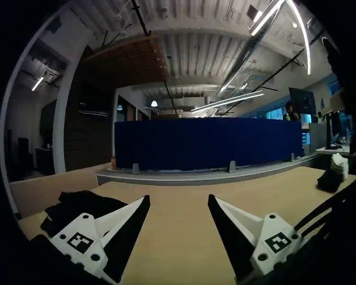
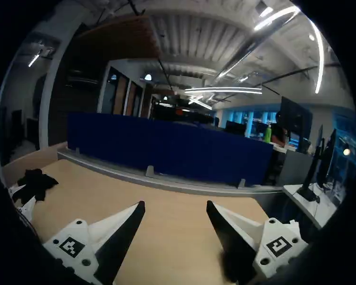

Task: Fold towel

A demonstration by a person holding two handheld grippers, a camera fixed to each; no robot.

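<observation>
A crumpled black towel (image 1: 83,204) lies on the wooden table (image 1: 178,228) at the left, just behind the left finger of my left gripper (image 1: 178,198). That gripper is open and holds nothing. In the right gripper view the same black towel (image 2: 35,183) lies far off at the table's left edge. My right gripper (image 2: 175,204) is open above the bare table (image 2: 168,237), with nothing between its fingers. A dark fuzzy patch (image 2: 228,266) shows beside its right finger; I cannot tell what it is.
A small pile of black and white cloth (image 1: 337,173) sits at the table's far right corner. A blue partition (image 1: 206,142) on a grey ledge closes the back of the table. Desks with monitors (image 2: 315,161) stand beyond on the right.
</observation>
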